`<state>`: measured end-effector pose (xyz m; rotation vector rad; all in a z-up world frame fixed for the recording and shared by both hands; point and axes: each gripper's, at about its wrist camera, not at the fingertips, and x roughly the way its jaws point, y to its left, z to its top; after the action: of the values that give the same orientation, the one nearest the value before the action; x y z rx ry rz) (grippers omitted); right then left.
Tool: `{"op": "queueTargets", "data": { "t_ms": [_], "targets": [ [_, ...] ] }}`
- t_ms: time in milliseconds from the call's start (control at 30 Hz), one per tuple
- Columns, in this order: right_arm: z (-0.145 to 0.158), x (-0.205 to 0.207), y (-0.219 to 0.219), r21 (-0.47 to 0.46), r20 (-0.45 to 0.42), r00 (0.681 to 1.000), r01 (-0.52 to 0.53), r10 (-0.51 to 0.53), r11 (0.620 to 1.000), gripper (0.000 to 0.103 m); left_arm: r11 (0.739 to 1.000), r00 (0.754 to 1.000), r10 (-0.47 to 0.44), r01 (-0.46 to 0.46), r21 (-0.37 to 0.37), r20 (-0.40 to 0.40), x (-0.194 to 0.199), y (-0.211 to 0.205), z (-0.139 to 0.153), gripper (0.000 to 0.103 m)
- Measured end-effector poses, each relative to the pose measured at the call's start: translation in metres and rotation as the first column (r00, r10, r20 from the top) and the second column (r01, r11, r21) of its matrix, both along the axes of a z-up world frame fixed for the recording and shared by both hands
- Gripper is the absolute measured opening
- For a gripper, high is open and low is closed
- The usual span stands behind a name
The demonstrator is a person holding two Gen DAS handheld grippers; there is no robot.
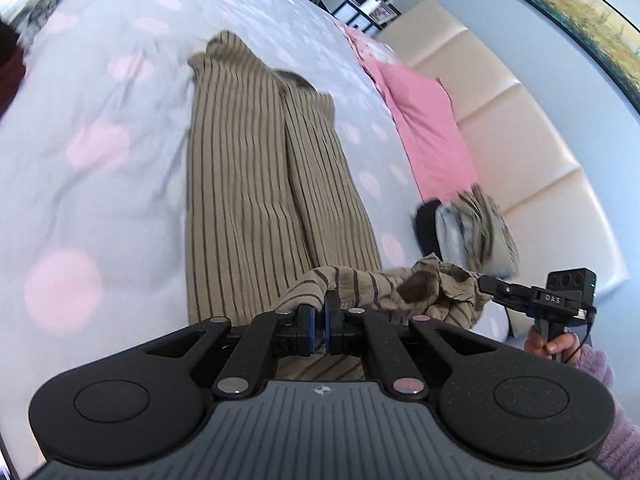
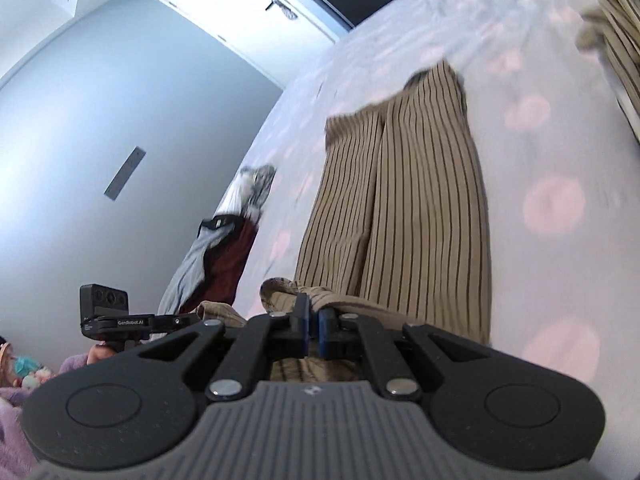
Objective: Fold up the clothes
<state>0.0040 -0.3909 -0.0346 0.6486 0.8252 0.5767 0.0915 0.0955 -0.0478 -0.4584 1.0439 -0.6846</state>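
Note:
Tan trousers with dark stripes (image 1: 248, 184) lie stretched out on the bed, legs pointing away; they also show in the right wrist view (image 2: 416, 208). My left gripper (image 1: 319, 312) is shut on the waistband (image 1: 360, 284) at its near left part. My right gripper (image 2: 314, 320) is shut on the other end of the waistband (image 2: 288, 292); it also shows in the left wrist view (image 1: 486, 282), pinching the bunched cloth. Both hold the waist edge a little above the bed.
The bed has a white cover with pink dots (image 1: 100, 184). A pink pillow (image 1: 424, 132) and a stack of folded clothes (image 1: 468, 232) lie by the cream headboard (image 1: 532, 152). Loose clothes (image 2: 224, 248) lie at the bed's far edge. Another striped garment (image 2: 624, 40) lies top right.

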Motion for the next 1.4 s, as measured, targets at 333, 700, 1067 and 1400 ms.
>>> {"op": "queueTargets", "data": {
  "t_ms": [333,700,1067,1400],
  "targets": [
    [-0.022,0.113,0.002,-0.156,0.034,0.999,0.027,-0.022,0.987,0.005,0.996,1.0,0.017,-0.014,0.094,-0.025,0.105,-0.013,-0.03,0.002],
    [-0.079,0.169,0.009,-0.288,-0.089,0.994,0.033,-0.062,0.957,0.011,0.988,0.989,0.09,-0.074,0.133,-0.119,0.142,-0.024,-0.1,0.002],
    [-0.033,0.121,0.02,-0.302,0.018,0.997,0.071,-0.069,0.951,0.068,0.979,0.989,0.132,-0.142,0.148,0.071,0.078,-0.019,-0.042,0.053],
    [-0.055,0.032,0.009,-0.275,-0.06,0.973,0.201,-0.225,0.94,0.071,0.931,0.943,0.332,-0.332,0.15,0.026,-0.027,-0.005,-0.083,0.053]
  ]
}}
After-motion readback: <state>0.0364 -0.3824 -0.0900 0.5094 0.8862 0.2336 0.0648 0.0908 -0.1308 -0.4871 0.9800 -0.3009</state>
